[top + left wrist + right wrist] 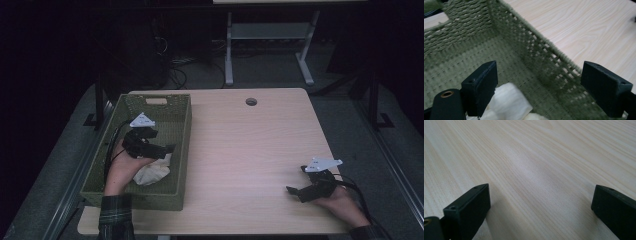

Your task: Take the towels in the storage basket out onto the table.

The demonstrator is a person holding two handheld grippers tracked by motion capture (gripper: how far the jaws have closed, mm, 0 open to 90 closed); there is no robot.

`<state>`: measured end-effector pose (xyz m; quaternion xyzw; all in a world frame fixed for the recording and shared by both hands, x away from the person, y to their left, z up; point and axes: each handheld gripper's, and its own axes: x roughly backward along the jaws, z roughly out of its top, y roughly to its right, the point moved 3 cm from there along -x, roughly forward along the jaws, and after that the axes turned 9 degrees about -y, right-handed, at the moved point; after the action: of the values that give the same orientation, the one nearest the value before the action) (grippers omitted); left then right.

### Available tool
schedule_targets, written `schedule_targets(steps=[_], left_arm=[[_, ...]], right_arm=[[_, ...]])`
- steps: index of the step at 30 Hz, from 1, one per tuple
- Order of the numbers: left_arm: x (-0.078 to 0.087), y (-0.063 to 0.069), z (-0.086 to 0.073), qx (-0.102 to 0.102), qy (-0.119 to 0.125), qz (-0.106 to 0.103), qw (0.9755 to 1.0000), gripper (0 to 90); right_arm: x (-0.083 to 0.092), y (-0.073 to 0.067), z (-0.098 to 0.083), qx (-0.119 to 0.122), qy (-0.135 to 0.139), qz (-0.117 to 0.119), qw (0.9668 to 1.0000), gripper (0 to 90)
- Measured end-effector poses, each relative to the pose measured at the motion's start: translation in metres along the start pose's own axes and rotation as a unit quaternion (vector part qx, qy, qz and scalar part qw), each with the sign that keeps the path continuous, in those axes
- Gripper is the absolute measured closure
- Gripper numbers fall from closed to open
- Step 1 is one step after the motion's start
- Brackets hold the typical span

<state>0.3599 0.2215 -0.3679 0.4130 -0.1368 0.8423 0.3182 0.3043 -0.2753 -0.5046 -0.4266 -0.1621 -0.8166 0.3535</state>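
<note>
A light wooden table [250,150] with a round hole [251,101] near its far edge; beyond it, a white desk frame [270,45] on grey floor

The left gripper [159,150] partly hides a white cloth [152,172] in the basket [182,130]; the cloth's shape is unclear.

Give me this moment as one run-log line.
left gripper: open, inside green woven basket, over white cloth | right gripper: open, holding nothing, on wooden table
</note>
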Motion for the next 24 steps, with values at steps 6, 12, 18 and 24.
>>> schedule_targets(steps=[6,12,18,24], left_arm=[[-0.006,-0.009,-0.009,0.013,-0.016,0.019,0.9996,13.5],[-0.013,-0.019,-0.019,0.022,-0.042,0.04,0.9981,13.5],[-0.022,-0.027,-0.029,0.033,-0.064,0.052,0.9961,13.5],[-0.031,-0.031,-0.037,0.037,-0.09,0.061,0.9934,13.4]], right_arm=[[0.0,0.0,0.0,0.001,0.0,0.0,1.0,1.8],[0.0,0.0,0.0,0.0,0.0,0.0,1.0,1.7],[0.0,0.0,0.0,0.0,0.0,0.0,1.0,1.7],[0.0,0.0,0.0,0.0,0.0,0.0,1.0,1.8]])
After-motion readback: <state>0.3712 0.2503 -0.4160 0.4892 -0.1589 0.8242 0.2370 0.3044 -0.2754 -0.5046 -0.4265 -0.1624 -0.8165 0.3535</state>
